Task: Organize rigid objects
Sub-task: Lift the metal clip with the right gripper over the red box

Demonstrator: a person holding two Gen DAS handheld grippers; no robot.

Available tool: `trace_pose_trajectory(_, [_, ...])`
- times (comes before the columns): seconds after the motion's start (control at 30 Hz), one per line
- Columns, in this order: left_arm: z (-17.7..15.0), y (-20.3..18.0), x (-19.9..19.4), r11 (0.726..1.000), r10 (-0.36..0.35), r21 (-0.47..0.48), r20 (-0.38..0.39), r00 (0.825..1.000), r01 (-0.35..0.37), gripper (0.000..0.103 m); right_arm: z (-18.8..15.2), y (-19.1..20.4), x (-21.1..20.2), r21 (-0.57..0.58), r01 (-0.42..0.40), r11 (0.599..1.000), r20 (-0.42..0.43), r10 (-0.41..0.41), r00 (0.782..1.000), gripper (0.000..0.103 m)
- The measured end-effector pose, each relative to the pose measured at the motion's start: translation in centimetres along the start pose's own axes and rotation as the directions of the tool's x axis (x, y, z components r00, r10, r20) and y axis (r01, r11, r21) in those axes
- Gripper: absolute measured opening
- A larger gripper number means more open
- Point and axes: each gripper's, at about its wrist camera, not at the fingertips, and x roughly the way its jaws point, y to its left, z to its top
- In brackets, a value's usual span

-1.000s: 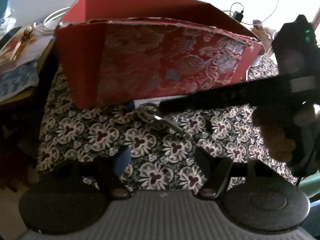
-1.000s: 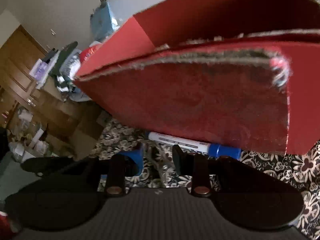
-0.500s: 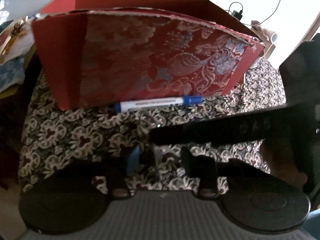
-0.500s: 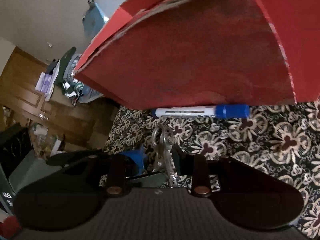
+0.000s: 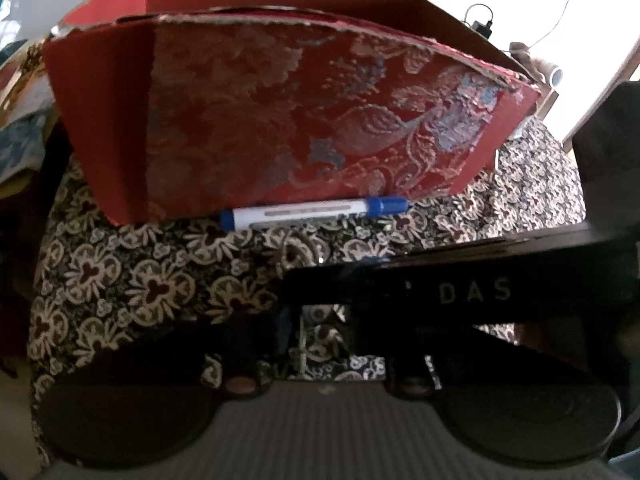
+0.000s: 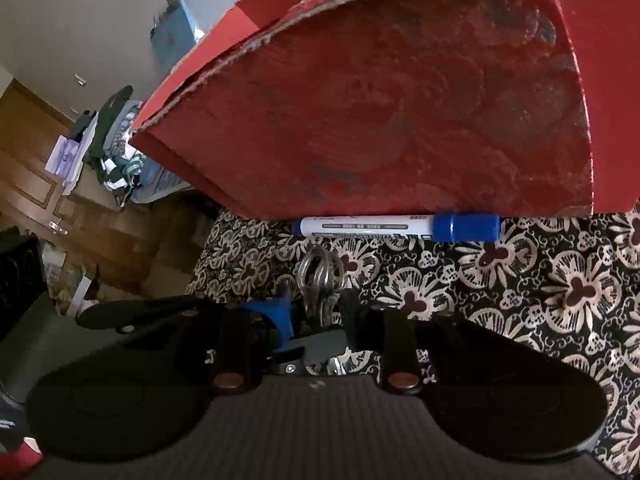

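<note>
Only the right wrist view shows the key ring [image 6: 320, 276], just before the marker [image 6: 396, 227] under the red box [image 6: 400, 120]. The right gripper [image 6: 316, 312] is closing around it; the left gripper [image 5: 316, 328] is closing too, its contents hidden.

The left gripper [image 5: 320, 316] points down at a slant, and its two black fingers [image 5: 286, 320] are closing, close together now. The right gripper [image 6: 316, 312] also tips down. Its jaws are closing too, with a bunch of silver metal key rings [image 6: 320, 276] between them. The right gripper's long black body [image 5: 460, 292] reaches across in front of the left one.
</note>
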Motion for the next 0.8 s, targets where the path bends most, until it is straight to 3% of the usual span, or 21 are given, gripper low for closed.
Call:
trace_pose_trajectory(0.13, [-0.1,-1.5,-1.0,0.998,-0.007,0.067,0.007,1.0,0.007,0.018,-0.5,-0.6,-1.5,0.046,-0.016,0.999,0.01,0.015,1.0,0.003])
trace_pose_trajectory(0.27, [1.0,-3.8,-3.0,0.986,-0.087,0.148,0.041,0.995,0.08,0.018,-1.0,-0.6,-5.4,0.064,-0.018,0.998,0.082,0.013,0.997,0.001])
trace_pose_trajectory(0.37, [2.5,-5.9,-4.9,0.965,-0.166,0.221,0.084,0.983,0.144,0.018,-1.2,-0.2,-9.4,0.069,-0.003,0.998,0.174,-0.009,0.985,0.001])
trace_pose_trajectory(0.5, [5.0,-8.5,-7.6,0.93,-0.246,0.317,0.161,0.956,0.186,0.018,-0.5,0.7,-14.5,0.057,0.014,0.998,0.302,-0.03,0.953,0.001])
trace_pose_trajectory(0.67, [10.0,-9.1,-9.9,0.914,-0.285,0.363,0.255,0.924,0.181,0.018,3.4,2.2,-17.1,-0.029,0.043,0.999,0.424,-0.026,0.906,0.001])
trace_pose_trajectory(0.73, [12.1,-8.6,-10.0,0.918,-0.277,0.36,0.276,0.92,0.168,0.018,5.8,2.6,-16.8,-0.057,0.058,0.997,0.442,-0.027,0.897,0.001])
trace_pose_trajectory(0.8, [13.9,-7.5,-9.3,0.927,-0.25,0.344,0.279,0.927,0.147,0.018,8.4,2.2,-15.6,-0.095,0.072,0.993,0.435,-0.024,0.9,0.001])
